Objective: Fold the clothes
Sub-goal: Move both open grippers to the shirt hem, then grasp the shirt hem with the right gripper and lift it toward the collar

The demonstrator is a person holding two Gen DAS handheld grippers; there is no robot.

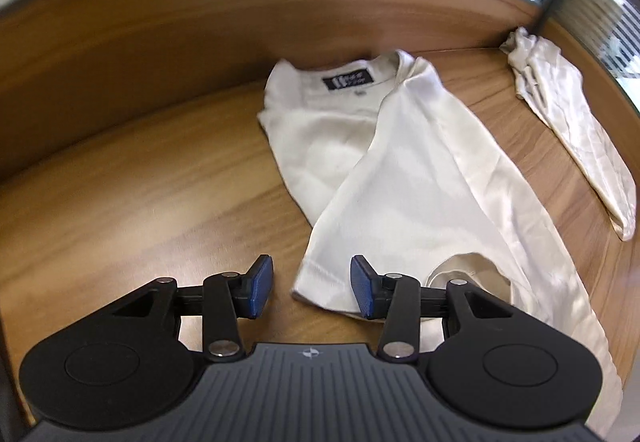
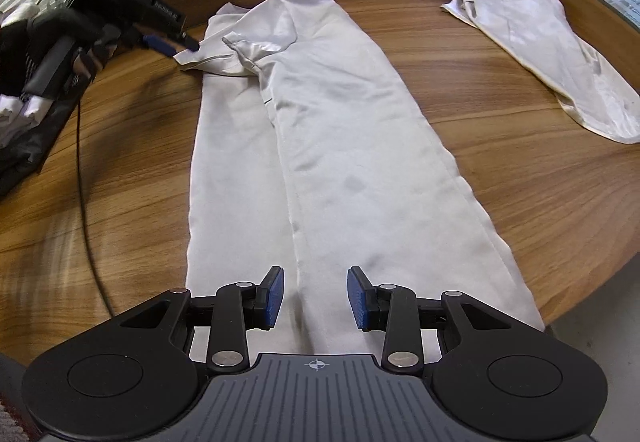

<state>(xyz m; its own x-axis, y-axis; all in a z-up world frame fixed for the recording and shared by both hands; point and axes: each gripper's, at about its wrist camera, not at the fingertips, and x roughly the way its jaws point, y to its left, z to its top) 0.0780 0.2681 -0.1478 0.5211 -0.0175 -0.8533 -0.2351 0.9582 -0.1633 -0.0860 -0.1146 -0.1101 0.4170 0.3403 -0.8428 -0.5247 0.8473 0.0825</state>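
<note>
Wood-grain table [image 2: 520, 182], rounded near edge on the right, low wooden upstand along the back. White shirt [image 2: 320, 146] laid flat lengthwise across the middle, one side folded over the body, collar end with its dark neck label [image 1: 349, 81] toward the back. Second white garment [image 2: 552, 62] bunched and loosely rolled, well apart at the back right corner. Thin black cable [image 2: 86, 202] runs over the left part. Dark flat item [image 2: 24, 158] on the left edge, possibly a bag, blurred.
</note>
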